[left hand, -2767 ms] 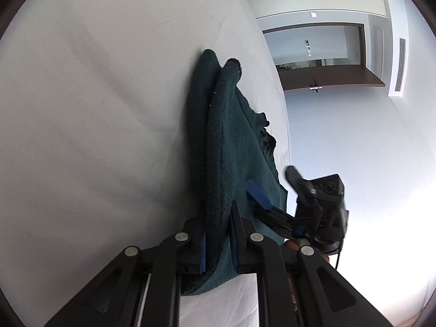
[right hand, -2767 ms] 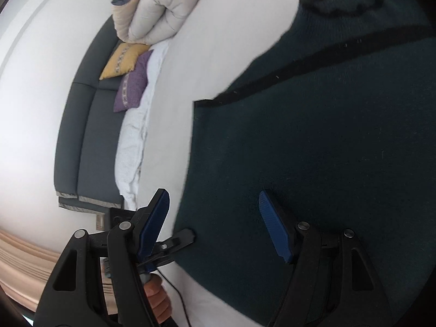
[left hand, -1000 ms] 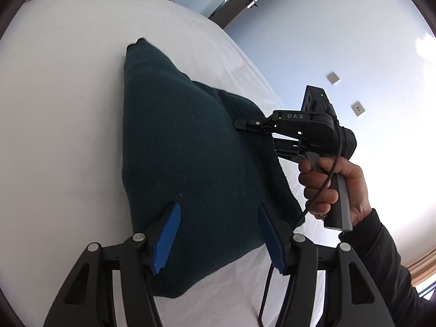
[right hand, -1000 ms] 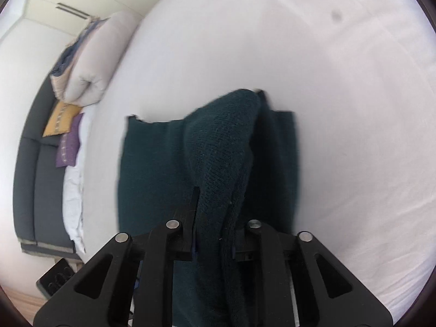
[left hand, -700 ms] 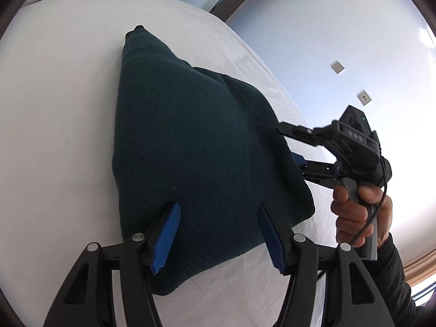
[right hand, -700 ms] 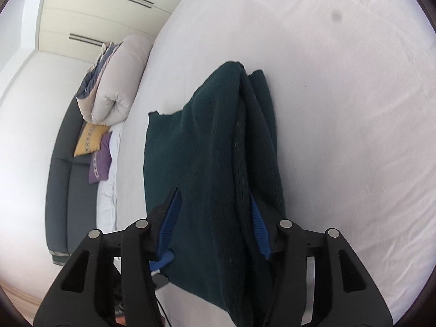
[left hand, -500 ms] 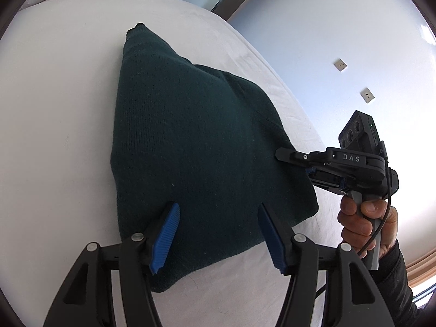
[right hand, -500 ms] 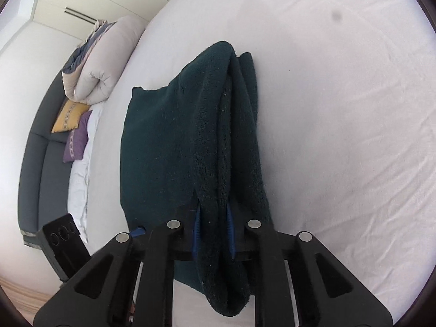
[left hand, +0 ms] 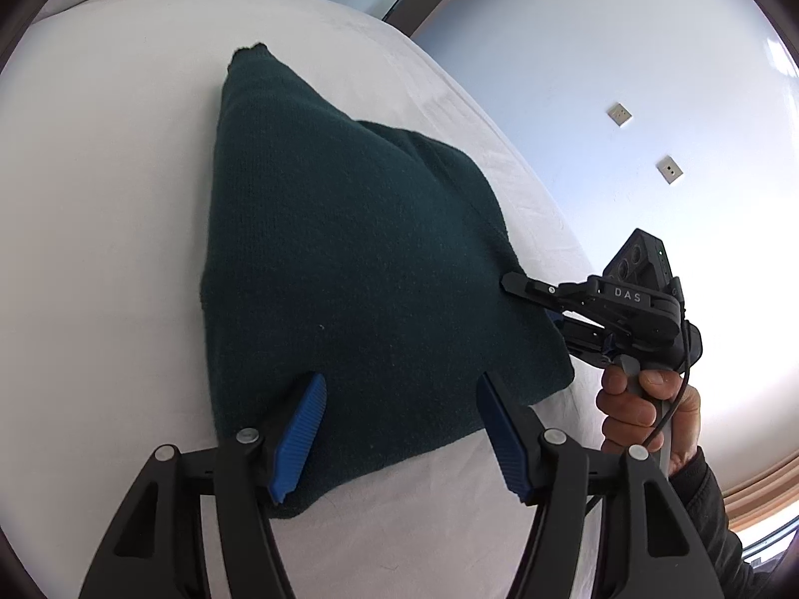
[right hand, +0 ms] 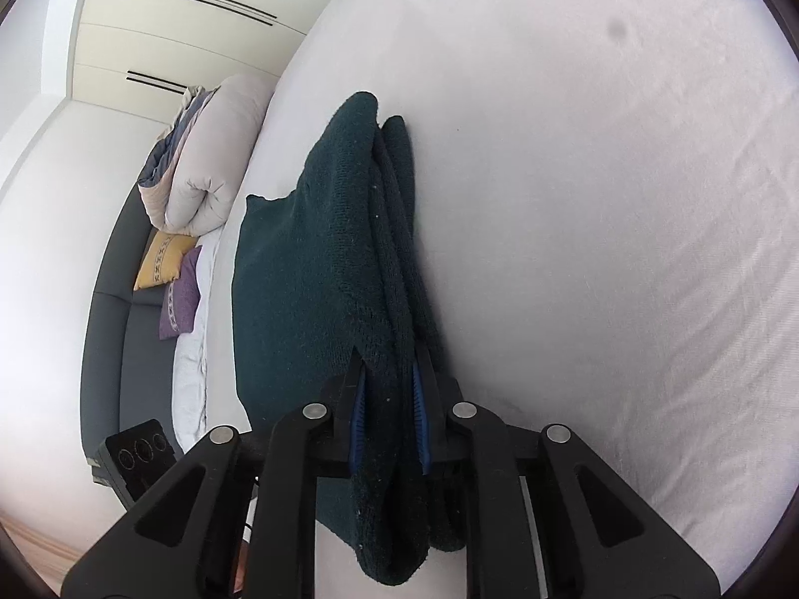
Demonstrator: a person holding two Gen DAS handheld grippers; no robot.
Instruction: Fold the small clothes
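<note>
mid-fold: right gripper (right hand: 389, 429) pinches the stacked edge of the dark green knit (left hand: 349, 269), jaws easing apart. left gripper (left hand: 399, 429) spread over its near edge, jaws widening. knit lies mid-bed (left hand: 100, 199). next: lay edge flat, release.

Dark green knit garment (left hand: 349, 259), white bedsheet (left hand: 100, 199), blue claw pads (left hand: 299, 444) (ribbed), yellow patterned cushion (right hand: 160, 259)
</note>
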